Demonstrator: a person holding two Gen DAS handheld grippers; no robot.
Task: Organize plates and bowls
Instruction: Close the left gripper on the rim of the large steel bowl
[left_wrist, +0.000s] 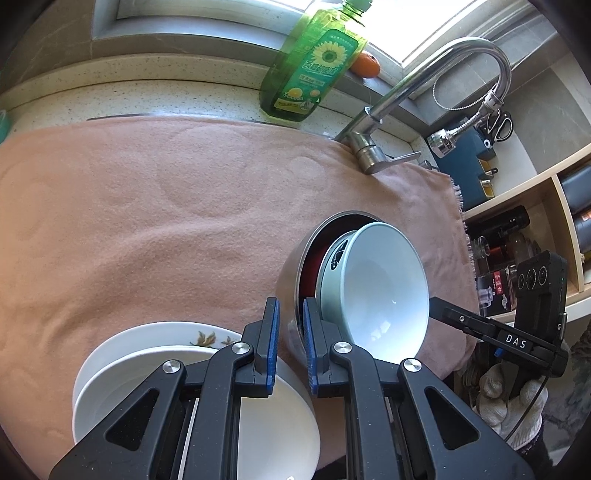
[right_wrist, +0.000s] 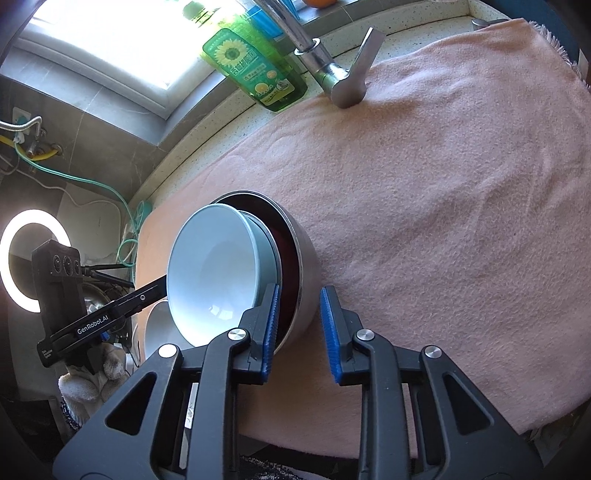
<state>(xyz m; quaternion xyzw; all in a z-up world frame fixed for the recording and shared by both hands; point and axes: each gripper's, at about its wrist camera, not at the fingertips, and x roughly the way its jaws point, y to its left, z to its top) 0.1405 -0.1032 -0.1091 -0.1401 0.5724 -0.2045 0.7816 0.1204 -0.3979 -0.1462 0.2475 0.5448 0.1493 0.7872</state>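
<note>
A stack of nested bowls is held tilted above the pink towel (left_wrist: 155, 206): a steel bowl (left_wrist: 291, 273) outermost, a dark red one inside it, then a pale blue-grey bowl (left_wrist: 384, 291). My left gripper (left_wrist: 291, 347) is shut on the steel bowl's rim. My right gripper (right_wrist: 297, 332) is shut on the same stack's rim from the other side, one pad inside and one outside the steel bowl (right_wrist: 308, 266). The blue-grey bowl (right_wrist: 214, 273) faces the camera. White plates and a bowl (left_wrist: 140, 354) are stacked at the lower left under my left gripper.
A green dish-soap bottle (left_wrist: 314, 70) and a steel faucet (left_wrist: 384, 110) stand at the back by the window. An orange (left_wrist: 365, 64) lies on the sill. Wooden shelves with jars (left_wrist: 517, 236) are to the right. A ring light (right_wrist: 22, 258) glows at left.
</note>
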